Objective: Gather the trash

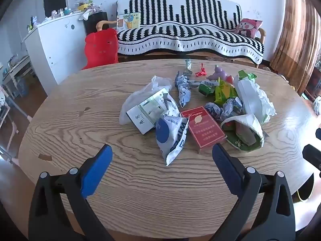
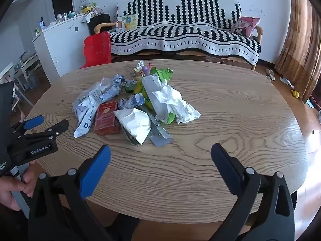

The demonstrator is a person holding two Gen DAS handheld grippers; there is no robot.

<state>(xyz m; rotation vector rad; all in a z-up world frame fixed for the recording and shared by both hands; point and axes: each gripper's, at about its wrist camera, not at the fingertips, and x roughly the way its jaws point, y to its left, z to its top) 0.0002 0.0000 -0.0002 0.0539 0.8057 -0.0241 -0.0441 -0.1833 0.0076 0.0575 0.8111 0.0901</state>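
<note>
A heap of trash lies on the oval wooden table: a red cigarette pack, a white and blue wrapper, a white box in a clear bag, crumpled paper, green wrappers and a white tissue. My left gripper stands open just short of the heap, nothing between its fingers. In the right wrist view the same heap shows, with the red pack, a white wrapper and the tissue. My right gripper is open over bare wood, nearer than the heap.
A red plastic stool and a sofa with a black and white cover stand behind the table. A white cabinet is at the left. The left gripper's side and a hand show at the right view's left edge.
</note>
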